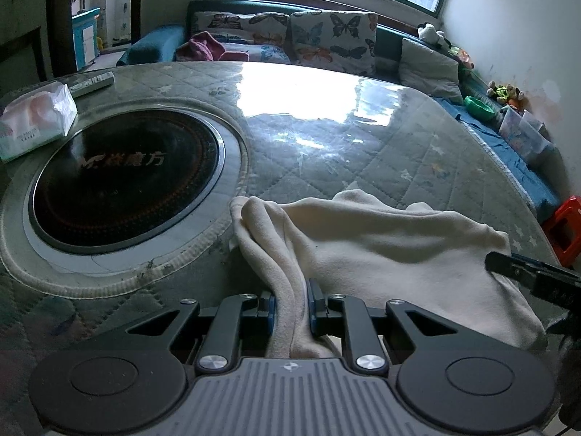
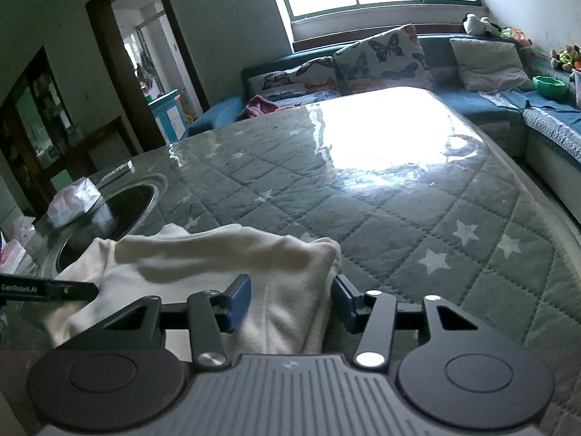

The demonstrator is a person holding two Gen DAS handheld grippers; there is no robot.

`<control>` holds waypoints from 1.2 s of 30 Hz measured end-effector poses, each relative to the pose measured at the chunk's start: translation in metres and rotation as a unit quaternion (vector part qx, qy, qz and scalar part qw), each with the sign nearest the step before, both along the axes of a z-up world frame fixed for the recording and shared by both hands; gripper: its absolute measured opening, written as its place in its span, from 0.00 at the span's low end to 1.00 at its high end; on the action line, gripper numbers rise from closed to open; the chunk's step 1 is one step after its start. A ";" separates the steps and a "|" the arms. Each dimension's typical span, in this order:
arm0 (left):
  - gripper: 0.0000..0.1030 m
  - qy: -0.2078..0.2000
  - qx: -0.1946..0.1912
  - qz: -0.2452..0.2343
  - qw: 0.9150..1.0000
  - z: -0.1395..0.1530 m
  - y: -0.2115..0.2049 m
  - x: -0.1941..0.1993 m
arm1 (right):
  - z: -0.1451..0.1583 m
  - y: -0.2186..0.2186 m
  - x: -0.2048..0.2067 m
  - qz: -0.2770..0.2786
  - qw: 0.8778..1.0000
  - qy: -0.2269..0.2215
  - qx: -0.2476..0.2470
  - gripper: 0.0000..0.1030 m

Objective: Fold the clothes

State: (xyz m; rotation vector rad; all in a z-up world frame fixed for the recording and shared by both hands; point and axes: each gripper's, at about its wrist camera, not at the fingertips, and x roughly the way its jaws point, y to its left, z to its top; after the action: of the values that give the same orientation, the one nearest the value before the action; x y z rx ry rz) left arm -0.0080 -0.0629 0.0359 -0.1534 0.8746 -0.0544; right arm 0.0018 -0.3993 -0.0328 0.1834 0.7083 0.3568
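Cream fleece garment lain rumpled on quilted, star-printed table cover, round black glass cooktop at its 10 o'clock, left gripper pinched on a fold, right gripper spread, fabric between its fingers.

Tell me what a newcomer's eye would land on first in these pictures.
First, the cream fleece garment lying rumpled at the near edge of the grey quilted star-print table cover, a bunched fold pinched in the left gripper while the right gripper straddles its other end, fingers apart. Next, the round black glass cooktop sunk into the table on the left, a soft tissue pack resting at its rim.
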 end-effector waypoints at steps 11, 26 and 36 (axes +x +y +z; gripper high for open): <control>0.18 0.001 0.018 0.001 1.000 0.000 -0.005 0.001 | 0.000 -0.006 0.002 0.016 1.000 0.002 0.015 0.29; 0.18 0.002 0.034 -0.002 0.999 0.000 -0.009 0.003 | 0.001 -0.013 0.003 0.023 1.000 0.003 0.021 0.38; 0.18 0.002 0.032 -0.002 0.999 -0.001 -0.007 0.003 | 0.000 -0.016 0.000 0.027 0.999 0.006 0.026 0.40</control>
State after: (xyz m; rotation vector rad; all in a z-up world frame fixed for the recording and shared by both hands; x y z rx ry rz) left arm -0.0054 -0.0698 0.0354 -0.0917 0.8792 -0.0290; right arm 0.0014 -0.4149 -0.0328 0.2157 0.7182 0.4271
